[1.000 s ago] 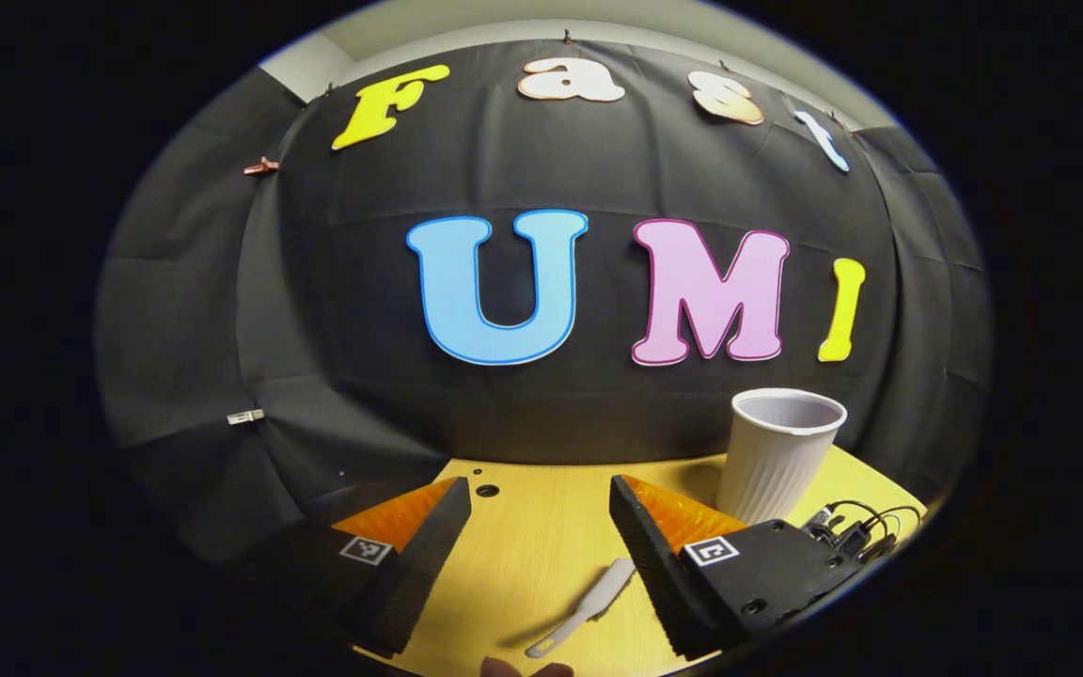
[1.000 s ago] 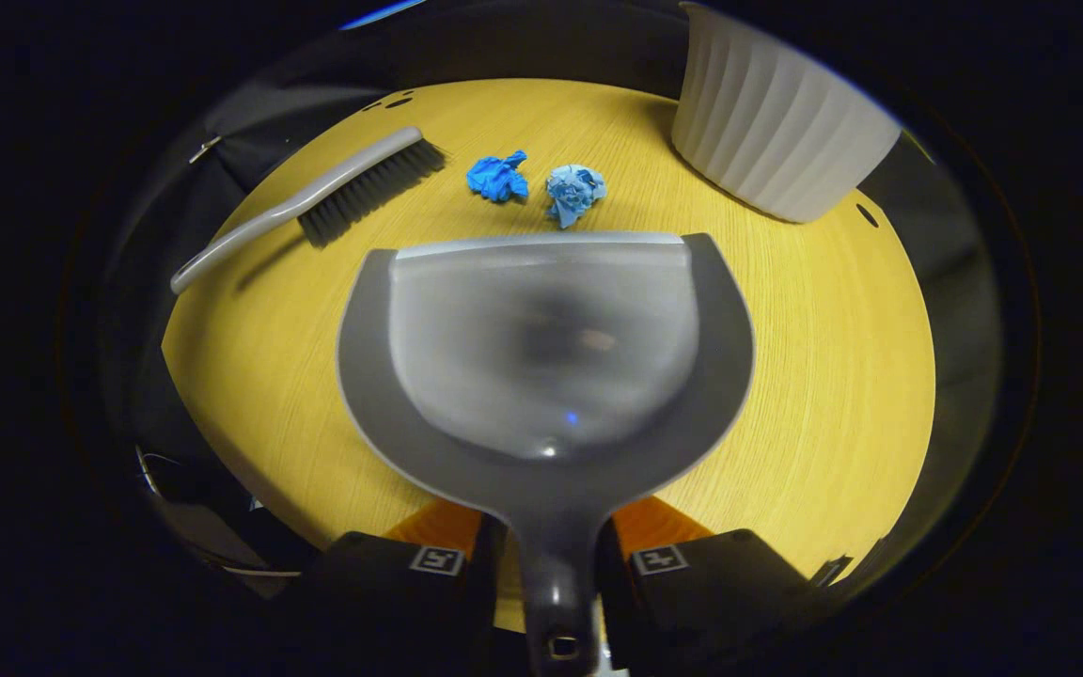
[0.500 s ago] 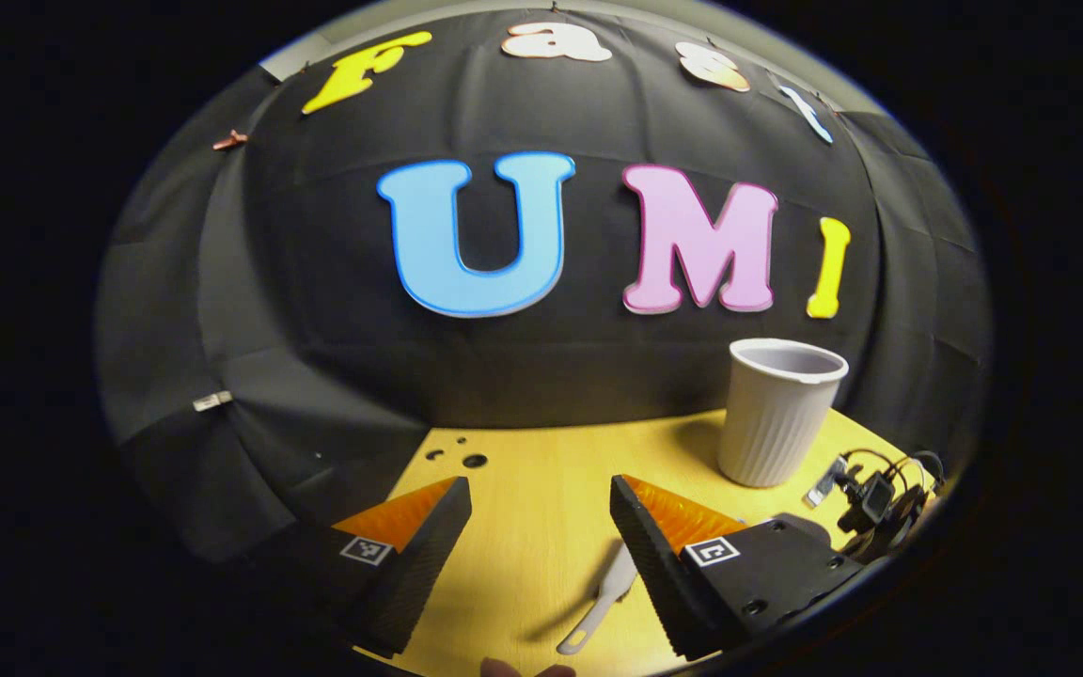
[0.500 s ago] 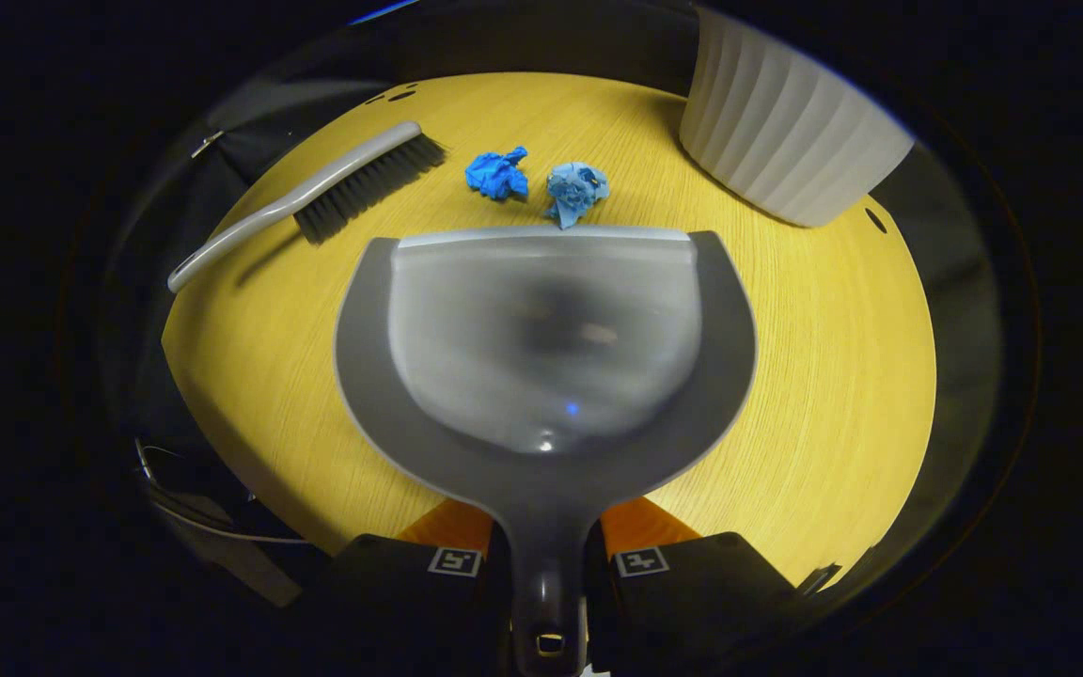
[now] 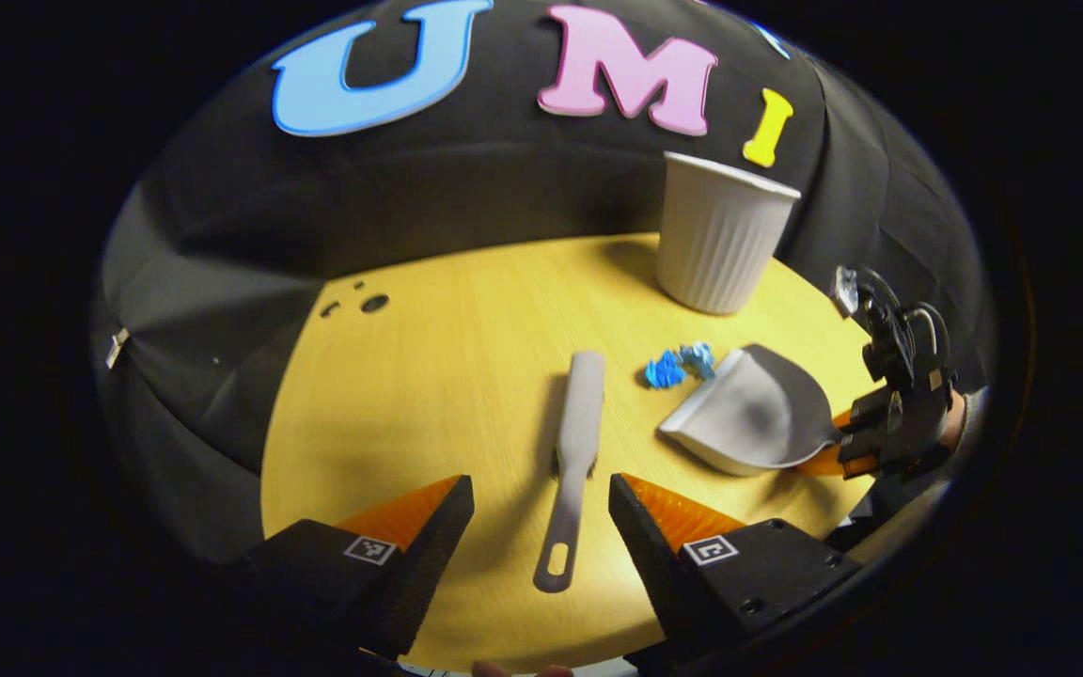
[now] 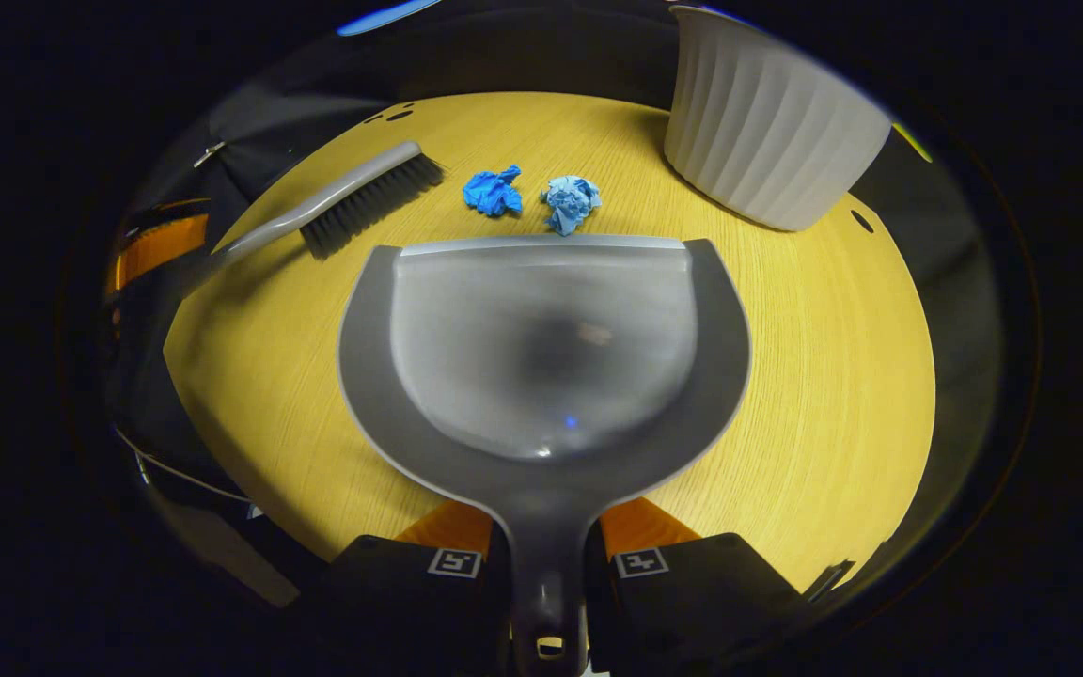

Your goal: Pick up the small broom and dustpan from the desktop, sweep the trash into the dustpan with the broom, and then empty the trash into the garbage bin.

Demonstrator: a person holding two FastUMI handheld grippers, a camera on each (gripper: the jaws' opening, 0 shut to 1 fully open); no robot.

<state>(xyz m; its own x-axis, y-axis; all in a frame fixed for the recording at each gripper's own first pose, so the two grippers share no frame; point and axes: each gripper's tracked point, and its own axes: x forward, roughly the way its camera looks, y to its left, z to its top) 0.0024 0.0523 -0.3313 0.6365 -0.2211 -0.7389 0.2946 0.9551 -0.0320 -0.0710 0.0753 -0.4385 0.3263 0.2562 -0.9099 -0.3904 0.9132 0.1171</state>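
The left gripper view has tilted down since the earlier frame — the whole table (image 5: 429,376) now shows. The left gripper (image 5: 541,503) is open, fingers straddling the broom (image 5: 572,451) handle without touching it. The broom lies mid-table, bristle end toward the bin (image 5: 720,240) at the far edge. The right gripper (image 6: 546,550) stays clamped on the dustpan (image 6: 541,348) handle — its lip just beside two blue paper wads (image 6: 532,196).

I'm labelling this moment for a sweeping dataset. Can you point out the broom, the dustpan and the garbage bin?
broom (image 5: 582,400): left gripper view, on the grey back of its head.
dustpan (image 6: 541,343): right gripper view, on the middle of its scoop.
garbage bin (image 5: 718,243): left gripper view, on its ribbed white side wall.
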